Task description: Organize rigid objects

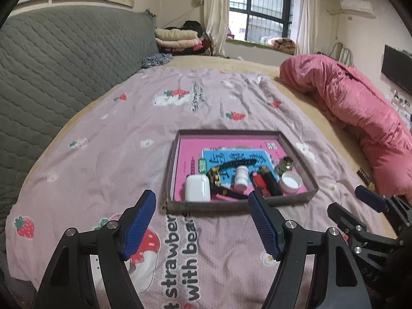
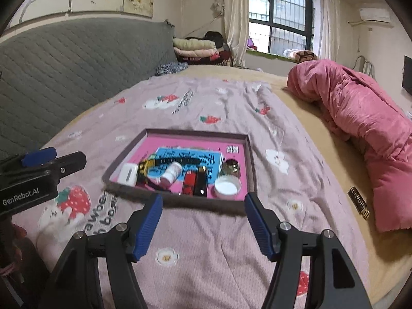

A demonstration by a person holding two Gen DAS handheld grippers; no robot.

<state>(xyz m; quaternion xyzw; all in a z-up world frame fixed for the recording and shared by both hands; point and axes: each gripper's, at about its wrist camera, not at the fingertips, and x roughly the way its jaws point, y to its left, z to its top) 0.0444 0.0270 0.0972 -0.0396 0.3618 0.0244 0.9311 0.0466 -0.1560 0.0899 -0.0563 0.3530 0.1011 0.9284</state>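
Observation:
A shallow grey box with a pink floor (image 1: 296, 200) (image 2: 251, 154) lies on the bed. In it are a white case (image 1: 197, 188) (image 2: 128, 174), a white bottle (image 1: 241, 177) (image 2: 171, 173), a red and black item (image 1: 266, 184) (image 2: 195, 181), a white lid (image 1: 291, 182) (image 2: 227, 186), a brass piece (image 1: 285, 164) (image 2: 231, 166) and a black comb (image 1: 233, 164) (image 2: 180, 160). My left gripper (image 1: 202, 203) is open and empty just before the box. My right gripper (image 2: 203, 207) is open and empty at the box's near edge. A black and gold bar (image 2: 358, 203) lies outside the box to the right.
The bed carries a lilac strawberry blanket (image 1: 103, 154) (image 2: 283, 231). A rolled pink quilt (image 1: 360, 118) (image 2: 360, 118) lies along the right. A grey padded headboard (image 1: 51, 64) stands left. Folded clothes (image 1: 177, 38) sit at the far end.

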